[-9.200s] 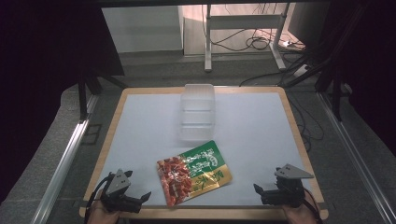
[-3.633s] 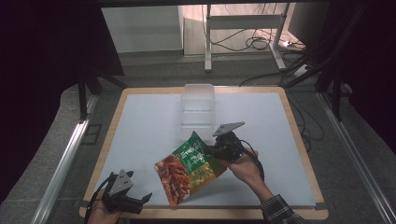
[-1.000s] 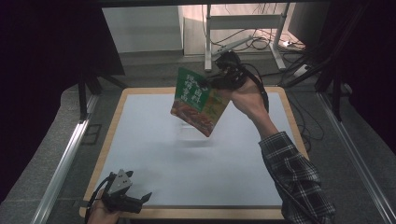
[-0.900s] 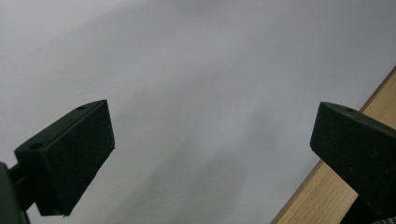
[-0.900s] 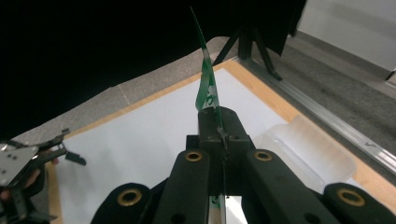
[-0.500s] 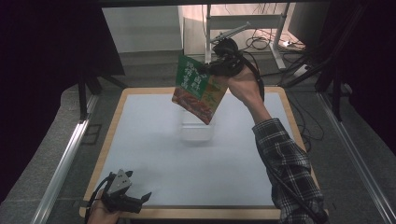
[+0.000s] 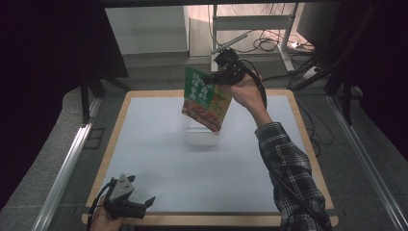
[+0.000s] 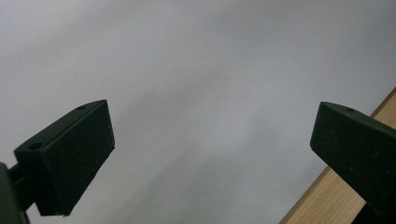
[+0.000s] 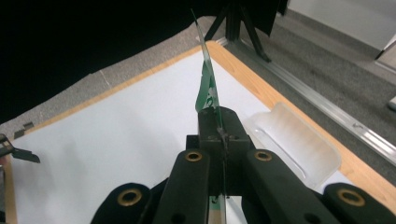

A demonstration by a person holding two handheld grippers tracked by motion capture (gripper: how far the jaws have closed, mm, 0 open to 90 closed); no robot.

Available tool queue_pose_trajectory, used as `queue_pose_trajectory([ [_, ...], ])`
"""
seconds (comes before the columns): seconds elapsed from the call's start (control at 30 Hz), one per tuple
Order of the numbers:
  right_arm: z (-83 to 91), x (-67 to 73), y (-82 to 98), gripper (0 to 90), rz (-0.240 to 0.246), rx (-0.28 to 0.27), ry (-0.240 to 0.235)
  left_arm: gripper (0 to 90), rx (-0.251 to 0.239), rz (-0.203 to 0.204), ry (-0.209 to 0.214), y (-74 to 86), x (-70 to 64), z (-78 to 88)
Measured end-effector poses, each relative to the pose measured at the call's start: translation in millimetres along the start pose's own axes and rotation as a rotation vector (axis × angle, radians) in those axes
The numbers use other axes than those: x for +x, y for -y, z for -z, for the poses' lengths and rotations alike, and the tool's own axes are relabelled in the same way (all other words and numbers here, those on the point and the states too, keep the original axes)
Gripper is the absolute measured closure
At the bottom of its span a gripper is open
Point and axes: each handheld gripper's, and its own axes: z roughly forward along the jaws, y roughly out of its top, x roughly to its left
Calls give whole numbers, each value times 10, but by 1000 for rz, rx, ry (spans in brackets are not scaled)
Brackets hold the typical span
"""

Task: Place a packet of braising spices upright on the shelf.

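From above, the right tongs [image 7: 222, 77] grip a green food pouch [image 7: 206, 99] held over a clear container [image 7: 202, 135] on the counter [image 7: 159, 144]. The left tongs [image 8: 210, 154] gape over bare counter. In the right gripper view, the pouch [image 9: 207, 88] stands edge-on, pinched.

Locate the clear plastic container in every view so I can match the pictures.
High view: the clear plastic container sits on the white table at centre, partly behind the held food pouch.
Right gripper view: it lies right of the shut jaws, near the wooden table edge.
Left gripper view: not in it.
Shared landmark: the pouch, edge-on above the jaws in the right gripper view.
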Motion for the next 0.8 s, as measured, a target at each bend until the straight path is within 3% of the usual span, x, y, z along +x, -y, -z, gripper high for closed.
queue_pose_trajectory([
  [0.4, -247, -61, 106, 891, -26, 70, -14, 0, 4, -5, 2, 0, -1, 0],
  [0.8, -465, -124, 203, 891, -51, 100, -18, 0, 7, -7, 5, -1, -8, -4],
])
